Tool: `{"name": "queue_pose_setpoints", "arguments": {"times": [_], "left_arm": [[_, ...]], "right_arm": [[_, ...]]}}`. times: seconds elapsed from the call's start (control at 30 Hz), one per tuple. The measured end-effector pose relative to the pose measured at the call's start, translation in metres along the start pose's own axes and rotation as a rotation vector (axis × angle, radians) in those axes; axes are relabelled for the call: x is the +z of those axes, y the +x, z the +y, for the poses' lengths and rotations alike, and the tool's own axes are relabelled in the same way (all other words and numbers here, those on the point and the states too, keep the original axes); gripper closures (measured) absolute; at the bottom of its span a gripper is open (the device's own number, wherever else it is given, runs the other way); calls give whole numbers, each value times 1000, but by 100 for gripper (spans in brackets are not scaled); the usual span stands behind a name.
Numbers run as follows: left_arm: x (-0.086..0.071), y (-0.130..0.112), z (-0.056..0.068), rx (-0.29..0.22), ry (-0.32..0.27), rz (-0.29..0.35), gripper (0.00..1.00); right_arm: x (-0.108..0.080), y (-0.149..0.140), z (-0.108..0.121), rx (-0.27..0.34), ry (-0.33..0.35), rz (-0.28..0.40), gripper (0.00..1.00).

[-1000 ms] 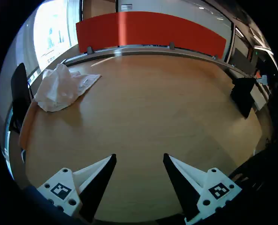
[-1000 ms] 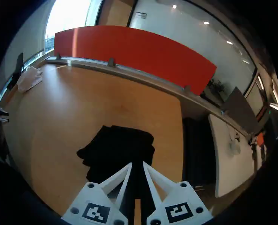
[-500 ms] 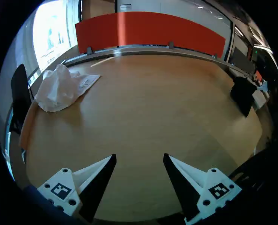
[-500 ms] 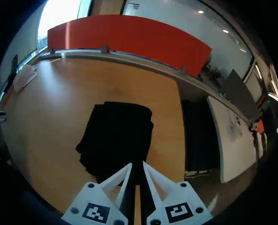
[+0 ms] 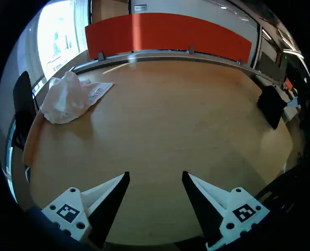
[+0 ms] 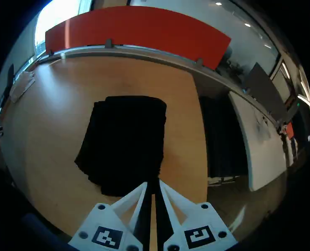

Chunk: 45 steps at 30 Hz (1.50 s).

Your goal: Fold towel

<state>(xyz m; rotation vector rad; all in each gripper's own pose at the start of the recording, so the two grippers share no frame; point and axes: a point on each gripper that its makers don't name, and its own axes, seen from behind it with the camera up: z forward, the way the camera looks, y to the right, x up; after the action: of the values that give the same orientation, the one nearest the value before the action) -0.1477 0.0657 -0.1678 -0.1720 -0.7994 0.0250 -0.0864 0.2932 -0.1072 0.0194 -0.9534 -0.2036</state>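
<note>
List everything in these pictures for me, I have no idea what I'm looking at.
table: 1, light wood, fills the middle
towel: 1, black, on the table near its right edge
cloth: 1, white, crumpled, far left of the table
screen: 1, red, along the table's far edge
chair: 1, black, left of the table
desk: 1, white, right of the table
window: 1, bright, far left
left gripper: 1, white and black, jaws open over the table's near edge
right gripper: 1, white and black, jaws shut on the towel's near edge
</note>
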Motion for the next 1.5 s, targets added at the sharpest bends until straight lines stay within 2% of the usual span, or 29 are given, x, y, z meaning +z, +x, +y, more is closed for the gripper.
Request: {"name": "queue_pose_setpoints", "arguments": {"times": [0.63, 0.73, 0.77, 0.97, 1.1, 1.17, 1.23, 1.5], "left_arm": [[-2, -4, -5, -2, 7, -6, 7], [-2, -3, -6, -1, 8, -6, 7], [-2, -3, -6, -2, 8, -6, 7], [-2, -3, -7, -5, 6, -4, 7], [-1, -2, -7, -2, 5, -2, 7], [-1, -1, -7, -1, 3, -1, 7], [-1, 0, -7, -1, 2, 1, 7], [-2, 4, -9, -3, 1, 13, 7]], "right_arm": [[9, -14, -4, 15, -1, -29, 96], [8, -13, -3, 15, -10, -23, 92], [8, -13, -3, 14, -13, -21, 90], [3, -15, -5, 14, -22, -9, 43], [-1, -13, -12, 19, -12, 11, 26], [-2, -10, -17, 26, -6, 25, 12], [-4, -5, -20, 39, -1, 42, 8], [-11, 13, -27, 94, -7, 99, 8]]}}
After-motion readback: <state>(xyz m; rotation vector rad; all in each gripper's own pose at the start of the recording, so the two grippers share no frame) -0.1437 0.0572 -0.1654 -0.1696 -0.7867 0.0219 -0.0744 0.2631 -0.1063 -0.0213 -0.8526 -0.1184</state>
